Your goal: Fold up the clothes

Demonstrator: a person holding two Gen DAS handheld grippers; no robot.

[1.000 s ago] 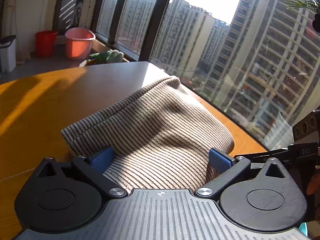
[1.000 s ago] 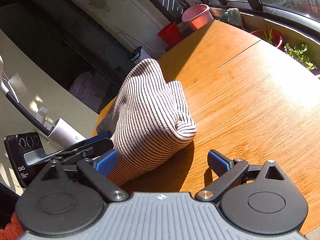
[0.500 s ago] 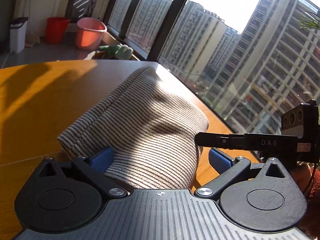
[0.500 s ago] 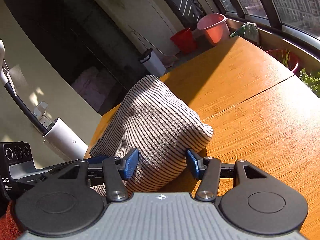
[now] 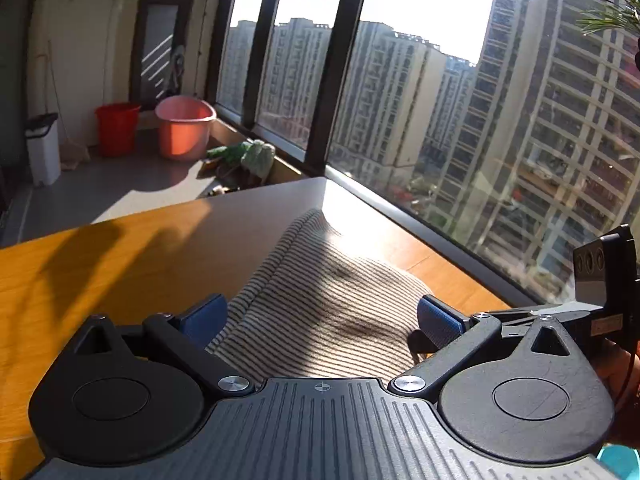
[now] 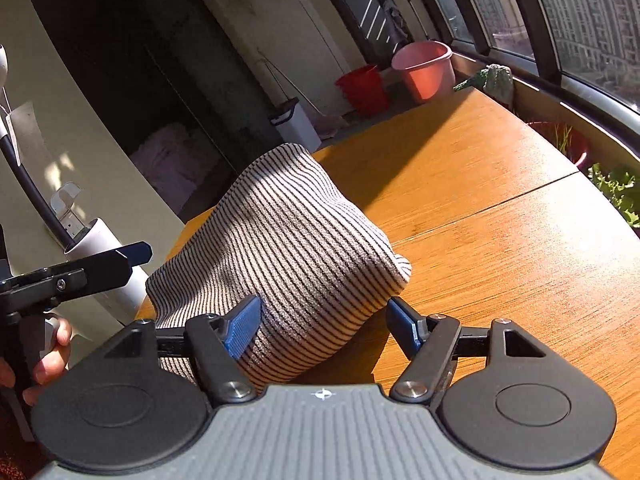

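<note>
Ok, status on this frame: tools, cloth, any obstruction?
Left tool open, straddling the bunched striped cloth. Right tool jaws just opening, cloth between, not gripped. Nothing else on the wooden table near it.

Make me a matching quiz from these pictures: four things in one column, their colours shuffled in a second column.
Things:
1. folded garment
2. table
3. smaller bucket
4. claw pads

Colours:
A. blue
B. orange-brown wood
C. pale with dark stripes
D. red

Pairs: 1-C, 2-B, 3-D, 4-A
</note>
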